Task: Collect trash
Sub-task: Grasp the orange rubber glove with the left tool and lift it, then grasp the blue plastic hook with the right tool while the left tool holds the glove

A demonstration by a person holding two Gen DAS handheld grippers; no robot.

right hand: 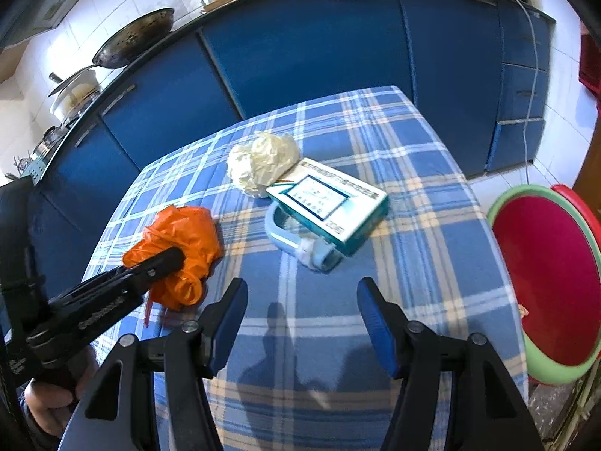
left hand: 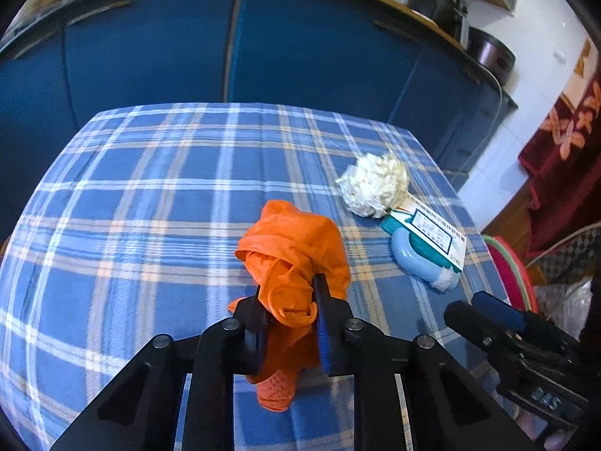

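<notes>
A crumpled orange plastic glove (left hand: 293,248) lies on the blue plaid tablecloth (left hand: 150,195). My left gripper (left hand: 290,298) is shut on it, with the orange plastic pinched between the pads. The right wrist view shows the same grip on the orange glove (right hand: 184,225) by the left gripper (right hand: 171,259). Further right lie a white paper wad (left hand: 375,184), a teal and white box (left hand: 432,235) and a light blue plastic piece (left hand: 413,259). My right gripper (right hand: 302,286) hangs open over bare cloth, short of the box (right hand: 330,206) and the blue piece (right hand: 296,244).
A red basin with a green rim (right hand: 544,282) stands below the table's right edge. Blue cabinets (right hand: 300,37) run behind the table, with a pan (right hand: 135,37) and pots on the counter. A hand (right hand: 49,402) holds the left tool.
</notes>
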